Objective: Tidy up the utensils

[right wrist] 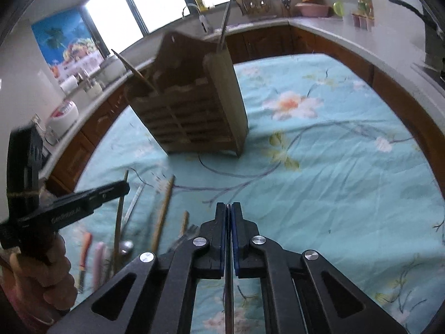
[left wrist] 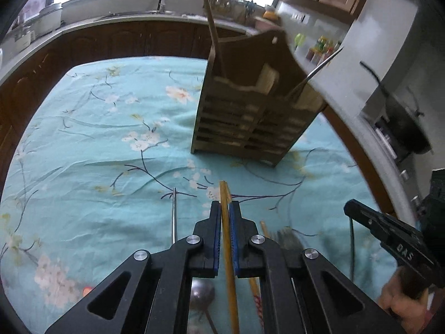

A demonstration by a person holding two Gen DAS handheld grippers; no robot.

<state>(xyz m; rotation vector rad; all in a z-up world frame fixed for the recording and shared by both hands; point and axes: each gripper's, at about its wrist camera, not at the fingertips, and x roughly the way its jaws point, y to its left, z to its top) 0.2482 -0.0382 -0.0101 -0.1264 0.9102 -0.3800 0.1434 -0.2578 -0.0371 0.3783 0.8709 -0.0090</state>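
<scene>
A wooden utensil holder (left wrist: 250, 105) stands on the floral teal tablecloth (left wrist: 97, 139); it also shows in the right wrist view (right wrist: 194, 111). A wooden stick (left wrist: 212, 27) and a metal utensil (left wrist: 319, 69) stand in it. My left gripper (left wrist: 224, 206) is shut on a wooden chopstick (left wrist: 229, 264), held above the cloth in front of the holder. My right gripper (right wrist: 228, 207) is shut on a thin metal utensil (right wrist: 228, 292) whose end barely shows between the pads. Loose utensils (right wrist: 164, 211) lie on the cloth at the left of the right wrist view.
A metal rod (left wrist: 174, 217), a spoon (left wrist: 201, 295) and a fork (left wrist: 286, 236) lie under my left gripper. A kitchen counter (left wrist: 111, 19) with a sink and a rice cooker (right wrist: 62, 117) curves around the table. A black pan (left wrist: 400, 122) sits at the right.
</scene>
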